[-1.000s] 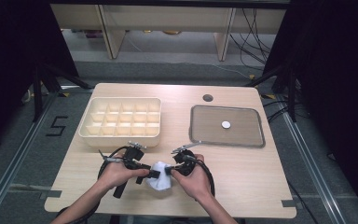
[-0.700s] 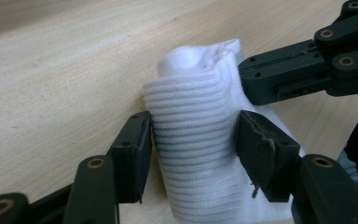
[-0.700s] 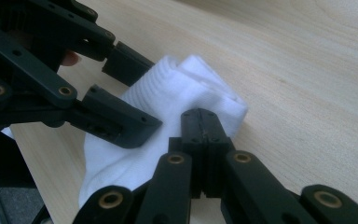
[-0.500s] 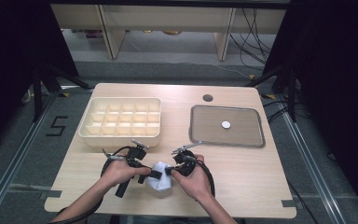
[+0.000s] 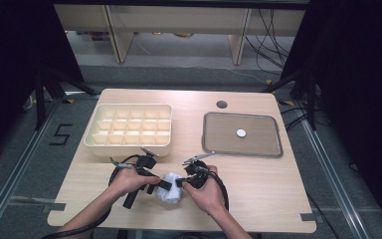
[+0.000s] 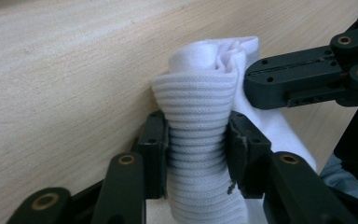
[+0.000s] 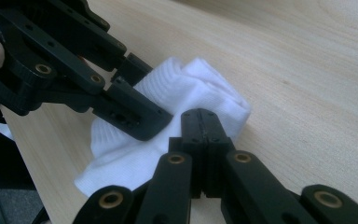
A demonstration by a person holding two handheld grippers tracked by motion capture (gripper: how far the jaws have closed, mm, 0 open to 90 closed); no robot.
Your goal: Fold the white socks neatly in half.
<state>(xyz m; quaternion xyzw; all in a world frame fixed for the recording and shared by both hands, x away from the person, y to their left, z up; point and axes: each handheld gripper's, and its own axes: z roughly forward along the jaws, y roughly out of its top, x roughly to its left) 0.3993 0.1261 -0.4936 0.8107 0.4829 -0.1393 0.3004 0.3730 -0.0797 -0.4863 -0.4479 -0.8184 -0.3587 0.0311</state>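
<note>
A white ribbed sock (image 5: pixel 170 191) lies bunched near the table's front edge, between both hands. My left gripper (image 5: pixel 162 185) comes in from the left. In the left gripper view its jaws are shut on the sock's ribbed cuff (image 6: pixel 198 154), which stands up between the pads (image 6: pixel 154 140). My right gripper (image 5: pixel 180 182) meets it from the right. In the right gripper view its jaws (image 7: pixel 203 122) are pressed together at the edge of the sock (image 7: pixel 191 88), pinching a thin fold. The left gripper's jaw (image 7: pixel 130 109) lies across the sock there.
A cream compartment box (image 5: pixel 129 130) stands at the back left. A grey tray (image 5: pixel 268 144) with a small white disc (image 5: pixel 241 133) lies at the back right. A round cable hole (image 5: pixel 222 104) sits near the far edge of the wooden table (image 5: pixel 278 184).
</note>
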